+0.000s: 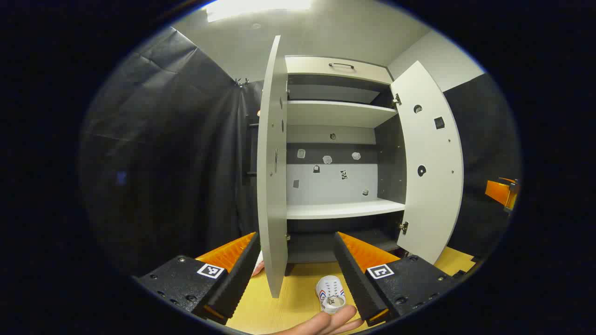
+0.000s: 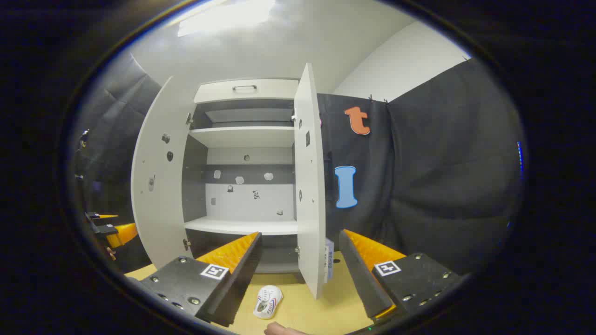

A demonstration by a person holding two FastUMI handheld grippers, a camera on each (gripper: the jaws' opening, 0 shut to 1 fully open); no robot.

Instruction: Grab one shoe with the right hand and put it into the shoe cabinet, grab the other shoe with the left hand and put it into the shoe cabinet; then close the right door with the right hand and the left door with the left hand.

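Observation:
A small white shoe with red and blue stripes lies on the yellow tabletop in front of the white shoe cabinet. Both doors stand open: the left door edge-on, the right door swung wide. My left gripper is open with nothing held, above and short of the shoe. In the right gripper view the same shoe lies before the cabinet, between its left door and right door. My right gripper is open and holds nothing.
A person's fingers rest on the table just behind the shoe. The cabinet shelf is bare. A pale object peeks from behind the left door. The other gripper shows at the far right, and the left one at the far left.

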